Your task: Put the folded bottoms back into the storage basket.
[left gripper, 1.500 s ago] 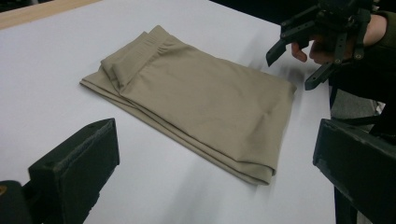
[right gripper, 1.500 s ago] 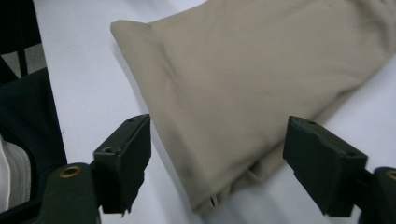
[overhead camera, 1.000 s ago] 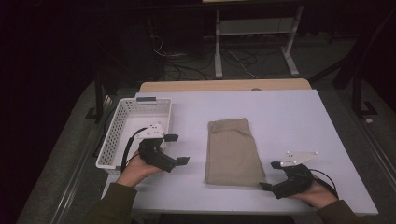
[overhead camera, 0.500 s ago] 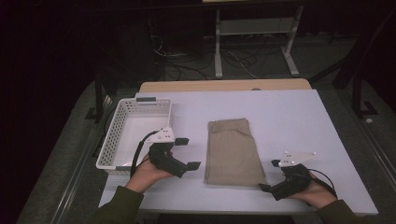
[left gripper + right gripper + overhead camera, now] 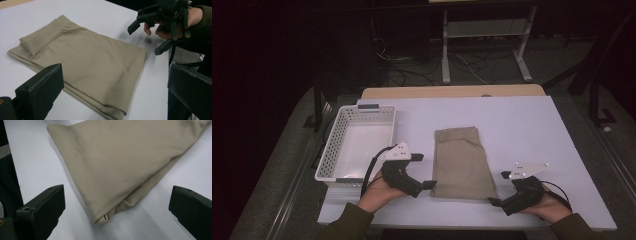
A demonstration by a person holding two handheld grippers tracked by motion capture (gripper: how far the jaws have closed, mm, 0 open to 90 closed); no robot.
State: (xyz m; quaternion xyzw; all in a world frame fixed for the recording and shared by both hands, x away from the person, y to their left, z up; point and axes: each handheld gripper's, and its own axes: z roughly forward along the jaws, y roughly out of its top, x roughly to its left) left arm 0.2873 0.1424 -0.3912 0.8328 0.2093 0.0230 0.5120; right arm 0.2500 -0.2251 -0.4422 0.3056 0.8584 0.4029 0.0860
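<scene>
A folded beige cloth (image 5: 462, 162) lies flat in the middle of the white table (image 5: 522, 125). My left gripper (image 5: 426, 171) stands open just left of the cloth's near left corner, apart from it. In the left gripper view the cloth (image 5: 82, 65) lies ahead of the wide jaws, and the right gripper (image 5: 145, 40) is beyond it. My right gripper (image 5: 498, 188) is open at the cloth's near right corner. Its jaws have just been opening wider. In the right gripper view that corner (image 5: 105, 216) lies between the jaws, and the pads do not touch it.
A white perforated basket (image 5: 338, 150) sits empty at the table's left edge, close behind my left hand. The table's near edge runs just under both hands. Beyond the far edge stand a wooden board and dark table legs with cables.
My left gripper has moved right, from beside the basket to the cloth's near left corner. The right hand has stayed where it was. The cloth has not moved.
</scene>
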